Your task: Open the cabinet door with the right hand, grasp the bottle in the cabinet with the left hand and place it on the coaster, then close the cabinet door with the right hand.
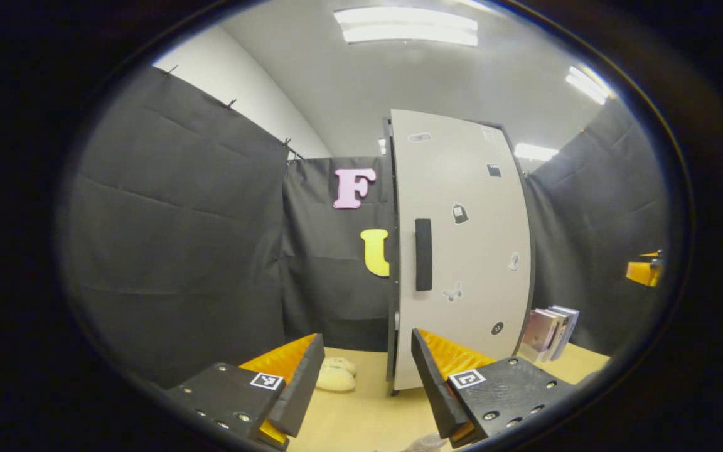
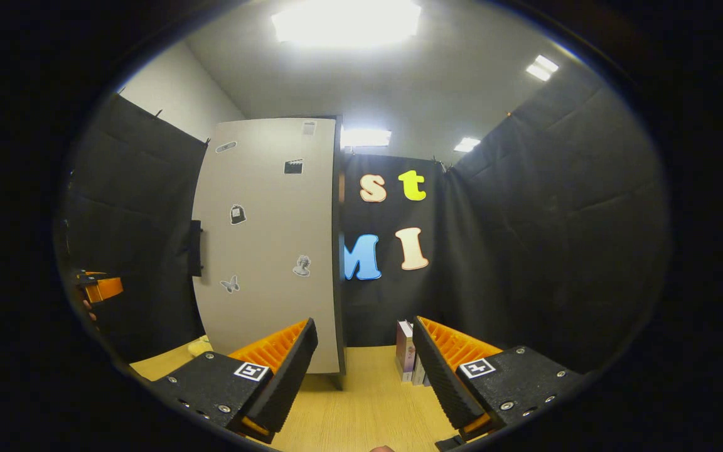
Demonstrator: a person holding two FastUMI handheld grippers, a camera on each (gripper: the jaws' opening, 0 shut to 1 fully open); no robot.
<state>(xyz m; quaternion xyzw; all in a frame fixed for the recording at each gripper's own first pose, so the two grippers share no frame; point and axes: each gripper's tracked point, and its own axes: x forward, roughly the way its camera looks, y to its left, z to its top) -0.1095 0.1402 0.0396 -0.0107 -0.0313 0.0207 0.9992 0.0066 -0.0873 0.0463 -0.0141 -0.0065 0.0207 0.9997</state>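
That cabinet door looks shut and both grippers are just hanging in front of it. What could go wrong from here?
1. The handle is a slim vertical bar near the door's edge; the open right gripper sits off to its side and may miss or slip.
2. The books stand close beside the cabinet, so a swinging door or arm could knock them.
3. The open left gripper waits right before the door and could block it.

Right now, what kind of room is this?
Probably a small test booth, not a real home. Black cloth walls hang all around, a lone white cabinet with stickers stands on a wooden table, and some books stand beside it.
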